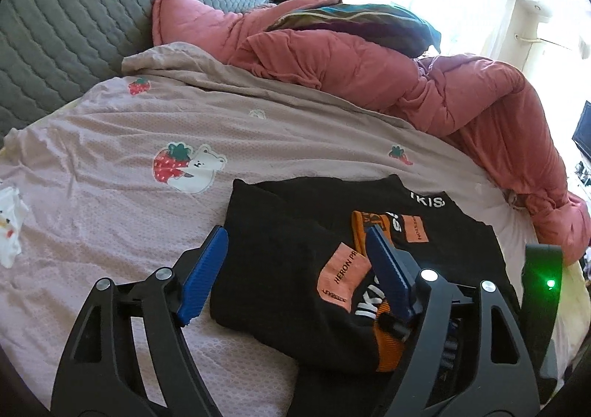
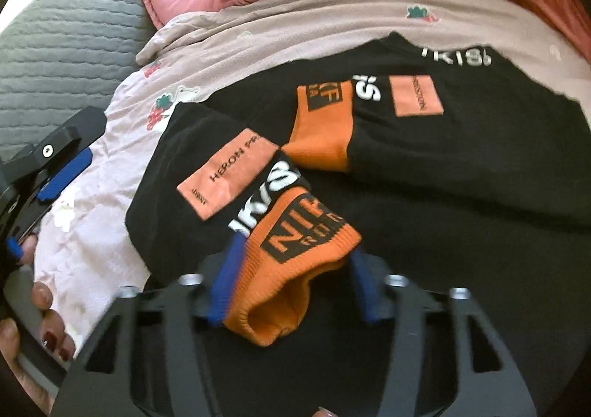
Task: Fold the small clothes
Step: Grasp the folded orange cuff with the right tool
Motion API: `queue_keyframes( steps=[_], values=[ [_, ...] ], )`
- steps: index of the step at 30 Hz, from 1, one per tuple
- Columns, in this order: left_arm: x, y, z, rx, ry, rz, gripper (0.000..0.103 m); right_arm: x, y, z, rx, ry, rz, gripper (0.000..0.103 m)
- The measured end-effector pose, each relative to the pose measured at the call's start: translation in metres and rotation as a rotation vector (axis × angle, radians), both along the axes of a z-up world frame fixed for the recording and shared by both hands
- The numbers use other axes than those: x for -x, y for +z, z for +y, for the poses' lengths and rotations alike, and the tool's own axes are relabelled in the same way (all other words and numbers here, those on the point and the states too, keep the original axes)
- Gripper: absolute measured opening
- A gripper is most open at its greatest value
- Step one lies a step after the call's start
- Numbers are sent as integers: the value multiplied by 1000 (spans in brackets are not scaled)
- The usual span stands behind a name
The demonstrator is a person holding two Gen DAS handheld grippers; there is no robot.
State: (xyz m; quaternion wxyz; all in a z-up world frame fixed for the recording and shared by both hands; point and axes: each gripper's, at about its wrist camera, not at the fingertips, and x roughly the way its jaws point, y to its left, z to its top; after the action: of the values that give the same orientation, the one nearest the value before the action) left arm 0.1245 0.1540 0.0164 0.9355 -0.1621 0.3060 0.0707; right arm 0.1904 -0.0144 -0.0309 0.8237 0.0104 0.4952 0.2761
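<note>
While the black sweater (image 1: 295,250) lies partly folded on the pale pink strawberry-print sheet (image 1: 110,195) in the lower centre of the left wrist view, the left gripper (image 1: 299,262) hangs over it with its blue fingers (image 1: 205,269) spread wide — one over the sheet at the sweater's left edge, the other over a sleeve with an orange patch (image 1: 341,271). In the right wrist view the right gripper (image 2: 291,287) sits at the bottom of the frame, its blue pads either side of the orange ribbed cuff (image 2: 295,262) of one sleeve; whether they pinch it I cannot tell. A second orange cuff (image 2: 321,132) lies above it on the sweater. Crumpled pink quilt (image 1: 461,95) fills the upper right — grey quilted cover (image 1: 55,29) the upper left.
</note>
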Motion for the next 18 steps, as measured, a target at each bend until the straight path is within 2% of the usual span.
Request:
queue_keyframes(
  steps=[1, 4, 9, 13, 18],
  values=[
    [0, 1, 1, -4, 4, -3, 69, 1, 3, 3, -24, 33, 2, 7],
    [1, 2, 4, 0, 16, -10, 69, 9, 19, 14, 24, 92, -107, 6],
    [3, 3, 11, 12, 40, -20, 69, 4, 46, 12, 2, 119, -179, 6],
    [3, 0, 18, 39, 53, -11, 70, -14, 71, -7, 21, 87, -258, 5],
    [3, -2, 20, 42, 55, -8, 70, -39, 96, -45, 100, -4, -384, 5]
  ],
)
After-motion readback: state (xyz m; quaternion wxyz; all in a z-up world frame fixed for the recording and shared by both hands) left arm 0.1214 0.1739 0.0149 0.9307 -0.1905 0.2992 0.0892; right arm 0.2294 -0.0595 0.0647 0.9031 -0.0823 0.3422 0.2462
